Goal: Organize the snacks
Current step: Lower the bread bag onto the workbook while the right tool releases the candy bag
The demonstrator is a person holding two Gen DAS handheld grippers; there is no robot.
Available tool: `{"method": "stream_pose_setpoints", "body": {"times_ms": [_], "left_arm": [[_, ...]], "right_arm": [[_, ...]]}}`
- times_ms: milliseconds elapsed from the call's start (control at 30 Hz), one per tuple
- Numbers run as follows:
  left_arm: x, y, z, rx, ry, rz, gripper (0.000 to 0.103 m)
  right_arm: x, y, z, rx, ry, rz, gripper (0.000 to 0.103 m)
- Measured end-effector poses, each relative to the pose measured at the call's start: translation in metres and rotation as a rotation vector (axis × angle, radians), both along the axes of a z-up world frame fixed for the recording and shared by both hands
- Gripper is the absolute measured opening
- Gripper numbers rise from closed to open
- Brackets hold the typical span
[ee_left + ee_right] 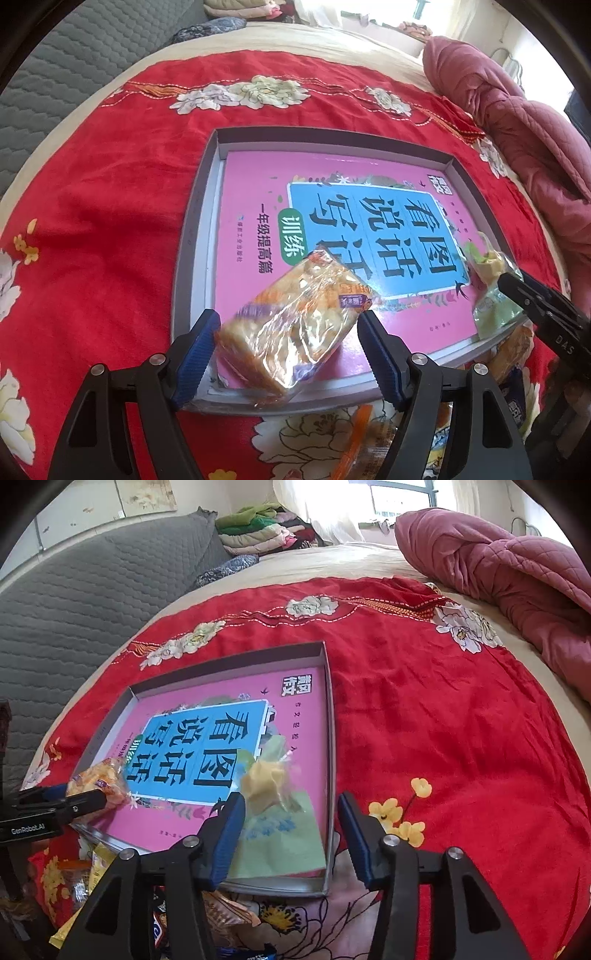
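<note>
A shallow grey tray [195, 221] [330, 720] lies on the red cloth with a pink book [251, 258] [303, 709] flat inside it. My left gripper [287, 315] [85, 799] is shut on a clear packet of orange biscuits [295, 325] [99, 782], held tilted over the tray's near left corner. A green packet with a yellow snack [273, 812] [491, 306] lies on the book in the near right corner. My right gripper [291, 797] [506, 280] stands open around it; one finger is beside the packet, the other outside the tray wall.
The red floral cloth [443, 720] covers a bed. A pink quilt [498, 565] is bunched at the far right and a grey quilted cover [74, 609] lies at the left. Several loose snack packets [92, 867] [369, 435] sit at the near edge.
</note>
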State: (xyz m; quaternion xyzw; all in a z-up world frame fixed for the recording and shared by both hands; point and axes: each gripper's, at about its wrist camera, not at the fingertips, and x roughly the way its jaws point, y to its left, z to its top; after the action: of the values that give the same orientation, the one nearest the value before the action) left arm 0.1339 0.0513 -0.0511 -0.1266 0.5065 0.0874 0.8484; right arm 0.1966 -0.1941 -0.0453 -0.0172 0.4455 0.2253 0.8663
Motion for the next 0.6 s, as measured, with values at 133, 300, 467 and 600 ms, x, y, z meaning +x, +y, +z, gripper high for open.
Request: {"method": "stream_pose_setpoints", "body": {"times_ms": [133,300,467,600], "left_arm": [[0.005,0.002,0.002,0.032,-0.010,-0.001,0.078],[0.005,0.005,0.006,0.026,-0.019,0.006,0.078],[0.003,0.007,0.014,0.021,-0.035,0.017,0.078],[0.001,0.007,0.021,0.012,-0.046,0.019,0.078]], "right_arm": [[0.002,-0.002,-0.001,0.019,0.014,-0.009,0.053],[0.003,-0.006,0.004,0.043,0.003,-0.020,0.053],[0.000,-0.005,0.009,0.065,-0.017,-0.010,0.061],[-0.001,-0.004,0.012,0.074,-0.028,-0.002,0.061]]}}
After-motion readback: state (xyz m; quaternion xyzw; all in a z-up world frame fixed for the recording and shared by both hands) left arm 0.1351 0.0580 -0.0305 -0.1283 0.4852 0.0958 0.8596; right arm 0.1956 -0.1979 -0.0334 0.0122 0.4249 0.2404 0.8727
